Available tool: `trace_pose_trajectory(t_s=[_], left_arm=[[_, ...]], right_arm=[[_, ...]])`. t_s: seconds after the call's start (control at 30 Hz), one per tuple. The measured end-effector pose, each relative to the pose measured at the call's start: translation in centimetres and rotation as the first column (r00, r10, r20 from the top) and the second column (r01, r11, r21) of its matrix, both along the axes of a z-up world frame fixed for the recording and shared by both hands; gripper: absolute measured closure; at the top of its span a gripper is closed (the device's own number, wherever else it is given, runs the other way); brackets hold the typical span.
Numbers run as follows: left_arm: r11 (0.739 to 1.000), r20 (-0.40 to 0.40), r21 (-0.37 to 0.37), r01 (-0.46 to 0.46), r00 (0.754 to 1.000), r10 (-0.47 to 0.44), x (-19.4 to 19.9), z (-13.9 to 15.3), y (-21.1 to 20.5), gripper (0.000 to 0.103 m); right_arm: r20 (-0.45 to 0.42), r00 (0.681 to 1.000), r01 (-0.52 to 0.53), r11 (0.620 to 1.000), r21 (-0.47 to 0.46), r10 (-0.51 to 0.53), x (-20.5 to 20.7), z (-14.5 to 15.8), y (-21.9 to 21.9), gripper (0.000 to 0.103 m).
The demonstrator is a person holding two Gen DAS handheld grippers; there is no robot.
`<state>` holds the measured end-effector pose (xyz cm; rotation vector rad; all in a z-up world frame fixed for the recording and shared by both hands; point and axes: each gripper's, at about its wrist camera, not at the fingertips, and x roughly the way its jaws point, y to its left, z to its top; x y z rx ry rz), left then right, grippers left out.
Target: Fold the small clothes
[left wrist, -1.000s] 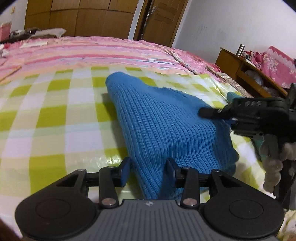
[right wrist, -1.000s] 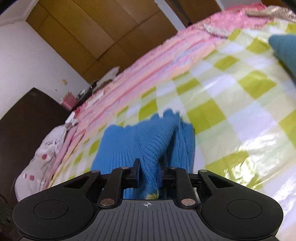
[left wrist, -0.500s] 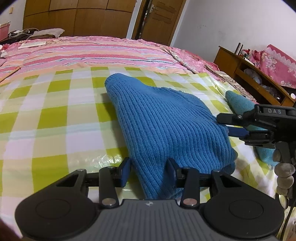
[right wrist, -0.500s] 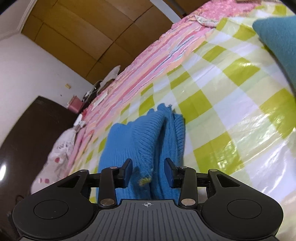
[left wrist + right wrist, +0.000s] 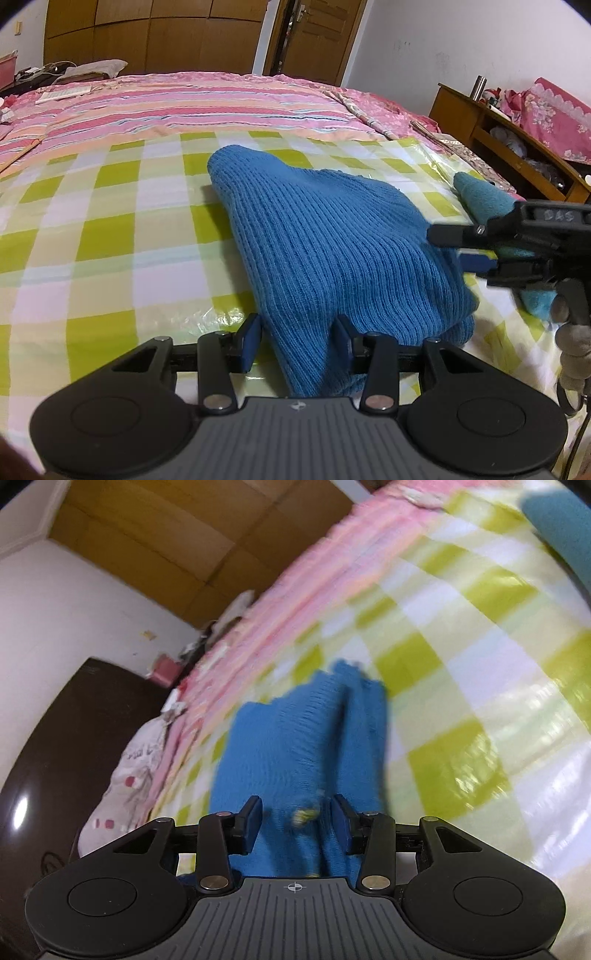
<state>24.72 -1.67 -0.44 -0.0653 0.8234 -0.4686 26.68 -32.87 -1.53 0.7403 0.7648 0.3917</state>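
Where the green-and-white checked plastic sheet [image 5: 92, 236] is spread over the bed, a ribbed blue knitted garment [image 5: 332, 251] is laid in a folded heap near the middle of that sheet. Beyond the sheet's far edge, pink striped bedding [image 5: 192, 107] is seen, and past that a wall of brown wooden wardrobe doors [image 5: 147, 33]. At the sheet's right-hand corner a second, teal-coloured knitted piece [image 5: 484, 195] is rested, partly hidden behind the right tongs [image 5: 447, 245].

The left tongs [image 5: 297, 343] are held low over the sheet's near edge, with the narrow near end of the blue garment lying between the two blue-padded fingers [image 5: 249, 341]. A gap is visible between the left pad and the fabric, while the right pad is close against it; whether the cloth is actually pinched cannot be told.

In the left wrist view, the right tongs are seen from the side at the garment's right edge, over the sheet, carried by a gloved hand [image 5: 572, 343]. In the blurred right wrist view, the right tongs [image 5: 297, 823] are parted, with the garment's folded edge [image 5: 295, 746] running up between the fingers and neither pad pressed on it. A small yellow-green mark [image 5: 306, 814] is seen on the fabric there.
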Motion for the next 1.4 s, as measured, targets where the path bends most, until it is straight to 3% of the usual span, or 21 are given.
trace_pose_trajectory(t_s=[0.07,0.23,0.33,0.47,0.6,0.67,0.7,0.83,0.97,1.07,1.13,1.4], left_arm=[[1.0,-0.002,0.006,-0.001,1.0,0.001,0.1,-0.2,0.0,0.056],[1.0,0.005,-0.003,-0.005,1.0,0.005,-0.1,0.1,0.1,0.056],[1.0,0.007,-0.003,-0.004,1.0,0.004,-0.1,0.0,0.2,0.056],[1.0,-0.003,-0.017,-0.013,1.0,0.013,0.4,0.0,0.1,0.056],[1.0,-0.001,0.0,-0.005,1.0,0.005,0.8,0.0,-0.3,0.055],[1.0,-0.004,0.004,-0.004,1.0,0.004,0.9,0.1,-0.3,0.055],[1.0,-0.003,0.004,-0.003,1.0,0.003,0.8,0.2,-0.3,0.055],[1.0,0.046,-0.023,0.008,0.999,-0.007,0.1,1.7,-0.4,0.056],[0.998,0.098,-0.044,0.038,0.995,-0.033,-0.3,2.7,-1.6,0.054],[0.997,0.065,0.063,0.036,0.997,-0.04,0.3,0.9,-3.2,0.053],[0.996,0.042,0.082,0.036,0.998,-0.04,0.3,0.1,-3.3,0.053],[0.998,0.002,0.048,0.027,1.0,-0.027,0.1,-0.4,-2.6,0.052]], right_arm=[[0.039,0.999,-0.027,0.999,-0.036,0.029,0.0,0.8,0.8,0.061],[-0.026,0.999,-0.023,0.992,-0.123,0.02,1.3,-0.2,1.7,0.064],[-0.028,0.999,-0.023,0.995,-0.097,0.02,1.2,-0.5,1.3,0.063],[-0.027,0.998,-0.054,0.998,0.012,0.054,1.5,-0.8,1.0,0.062],[-0.022,0.999,-0.04,0.998,-0.054,0.039,2.8,-1.0,2.0,0.062],[-0.042,0.999,-0.022,1.0,-0.022,0.021,3.1,-1.5,2.1,0.07],[-0.037,0.999,-0.013,1.0,-0.012,0.012,2.9,-1.2,2.0,0.081],[0.073,0.997,-0.002,0.998,0.056,-0.002,1.3,1.3,1.0,0.085],[0.179,0.983,0.042,0.998,0.053,-0.051,-0.9,3.1,-0.4,0.085],[0.087,0.994,0.069,0.996,-0.054,-0.065,-0.2,0.7,-0.6,0.085],[0.001,0.998,0.06,0.995,-0.085,-0.061,0.3,-1.4,-0.4,0.081],[0.018,0.994,0.108,0.993,0.044,-0.109,1.5,-0.8,-1.8,0.066]])
